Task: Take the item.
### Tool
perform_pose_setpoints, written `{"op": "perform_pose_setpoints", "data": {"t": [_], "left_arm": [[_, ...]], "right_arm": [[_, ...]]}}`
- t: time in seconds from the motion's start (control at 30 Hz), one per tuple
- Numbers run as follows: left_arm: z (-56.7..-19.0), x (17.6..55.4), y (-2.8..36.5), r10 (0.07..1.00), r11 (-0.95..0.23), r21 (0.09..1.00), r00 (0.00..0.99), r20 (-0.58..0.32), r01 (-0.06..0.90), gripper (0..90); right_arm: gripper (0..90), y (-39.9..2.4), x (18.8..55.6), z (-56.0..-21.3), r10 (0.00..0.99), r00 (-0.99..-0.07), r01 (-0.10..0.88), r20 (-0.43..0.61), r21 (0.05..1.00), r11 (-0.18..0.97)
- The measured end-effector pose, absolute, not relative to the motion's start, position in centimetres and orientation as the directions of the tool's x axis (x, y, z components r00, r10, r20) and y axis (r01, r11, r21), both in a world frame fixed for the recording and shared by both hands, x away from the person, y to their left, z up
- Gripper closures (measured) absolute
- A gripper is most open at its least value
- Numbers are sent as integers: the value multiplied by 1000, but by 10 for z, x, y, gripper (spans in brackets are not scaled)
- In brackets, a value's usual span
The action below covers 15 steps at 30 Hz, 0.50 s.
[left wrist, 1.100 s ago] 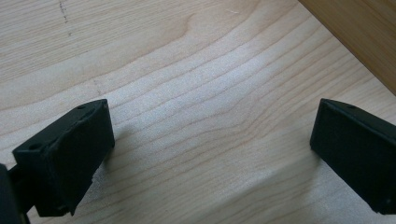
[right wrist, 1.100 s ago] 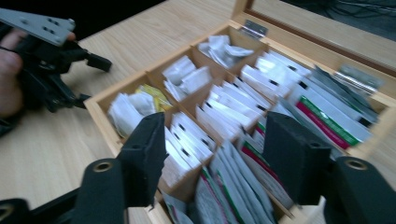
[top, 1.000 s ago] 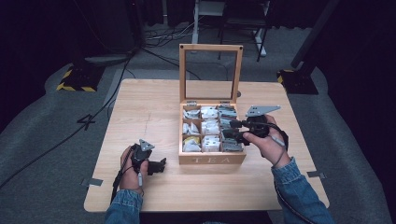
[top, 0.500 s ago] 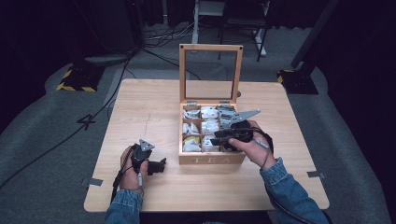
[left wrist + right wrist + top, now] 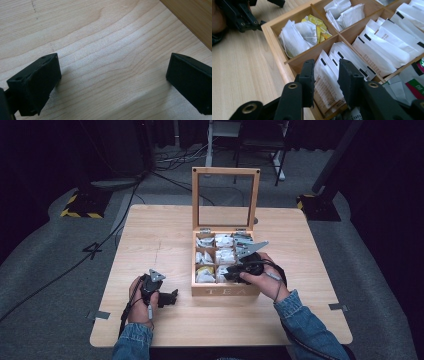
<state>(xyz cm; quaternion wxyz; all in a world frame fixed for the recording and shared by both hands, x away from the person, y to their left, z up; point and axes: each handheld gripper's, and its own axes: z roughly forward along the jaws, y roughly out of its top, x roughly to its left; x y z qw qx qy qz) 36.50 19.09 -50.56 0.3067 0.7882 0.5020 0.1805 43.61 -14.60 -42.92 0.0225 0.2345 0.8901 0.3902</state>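
The right claw [image 5: 325,75] has dipped into the front middle compartment of the wooden tea box [image 5: 225,290], at the lower centre of the right gripper view, its jaws just closing around a white tea sachet [image 5: 327,85] that stands upright between them; whether the pads press yet is unclear. Best to pinch 1 sachet only, near its top edge, and keep clear of the wooden dividers. The left claw [image 5: 112,82] rests released over bare tabletop [image 5: 100,37], lower left in the high view.
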Motion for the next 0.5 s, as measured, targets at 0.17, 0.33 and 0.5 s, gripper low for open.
{"op": "perform_pose_setpoints", "data": {"t": [0.17, 0.33, 0.5], "left_arm": [[-506, 365, 191, 902, -308, 665, 431, -23, 681, 1], [-506, 365, 191, 902, -308, 665, 431, -24, 681, 1], [-506, 365, 191, 902, -308, 665, 431, -23, 681, 1]], "right_arm": [[693, -143, 436, -433, 428, -893, 397, 138, 689, 606], [741, -141, 436, -437, 415, -895, 410, 160, 662, 628], [803, -141, 436, -440, 413, -895, 418, 171, 646, 639]]}}
